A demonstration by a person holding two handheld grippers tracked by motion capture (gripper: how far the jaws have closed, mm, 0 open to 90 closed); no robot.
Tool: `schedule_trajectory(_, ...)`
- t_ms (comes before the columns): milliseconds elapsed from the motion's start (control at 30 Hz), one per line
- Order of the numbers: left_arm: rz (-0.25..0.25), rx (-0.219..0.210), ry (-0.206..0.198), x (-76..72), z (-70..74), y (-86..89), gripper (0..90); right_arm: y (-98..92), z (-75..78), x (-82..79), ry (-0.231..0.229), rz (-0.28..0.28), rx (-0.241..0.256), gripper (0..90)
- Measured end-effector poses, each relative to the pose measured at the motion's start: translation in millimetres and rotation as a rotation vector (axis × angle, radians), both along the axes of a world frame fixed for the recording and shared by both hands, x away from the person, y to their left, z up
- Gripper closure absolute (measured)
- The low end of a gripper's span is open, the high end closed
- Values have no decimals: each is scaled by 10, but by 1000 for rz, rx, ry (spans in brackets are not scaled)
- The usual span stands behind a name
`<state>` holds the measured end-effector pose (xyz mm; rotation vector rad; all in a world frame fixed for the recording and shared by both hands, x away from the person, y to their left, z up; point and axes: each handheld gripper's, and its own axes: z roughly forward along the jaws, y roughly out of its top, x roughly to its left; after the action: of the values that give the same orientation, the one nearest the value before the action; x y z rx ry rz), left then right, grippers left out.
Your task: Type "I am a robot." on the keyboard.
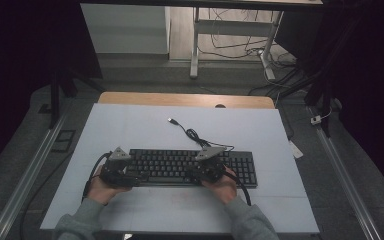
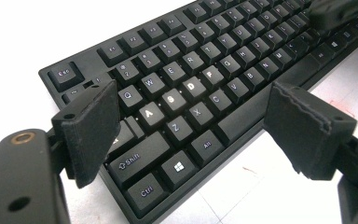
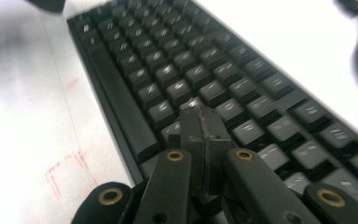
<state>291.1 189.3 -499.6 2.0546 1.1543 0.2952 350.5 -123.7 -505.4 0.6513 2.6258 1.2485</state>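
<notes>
The left gripper (image 2: 191, 126) is hovering with jaws spread apart over the black keyboard's (image 1: 190, 166) left end. The right gripper (image 3: 201, 135) is pressing its jaws together above the keys. The matte, rectangular keyboard is lying on the white counter (image 1: 130, 130), its cable (image 1: 192, 132) coiling behind.

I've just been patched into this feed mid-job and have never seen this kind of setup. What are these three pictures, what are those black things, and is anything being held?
No robot arm here: a person holds a two-fingered tool in each hand. The high view looks down on a white table with a black keyboard, its cable and USB plug lying loose behind it. The left gripper and right gripper sit over the keyboard's left and middle parts. The other two pictures come from cameras riding on each tool. The left gripper has its fingers spread wide over the keys near A, S, D. The right gripper has its fingers pressed together, tips over the keys. Nothing is held.
</notes>
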Motion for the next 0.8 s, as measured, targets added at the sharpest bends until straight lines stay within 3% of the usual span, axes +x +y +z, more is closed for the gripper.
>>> schedule_trajectory(33, 0, 0, 0, 0, 0, 0, 181, -26, 15, 4, -6, -6, 7, 893)
schedule_trajectory(200, -3, 2, -2, -2, 2, 0, 180, -174, 43, 3, -30, -63, 23, 670)
schedule_trajectory(333, 4, 2, -2, 0, -5, 9, 180, -321, 76, 2, -43, -96, 48, 570)
schedule_trajectory(533, 3, 9, -4, 3, -12, 5, 178, -475, 75, 17, -46, -118, 64, 518)
schedule_trajectory(800, 11, 9, -20, -15, -19, 8, 178, -508, 67, -4, -57, -103, 35, 487)
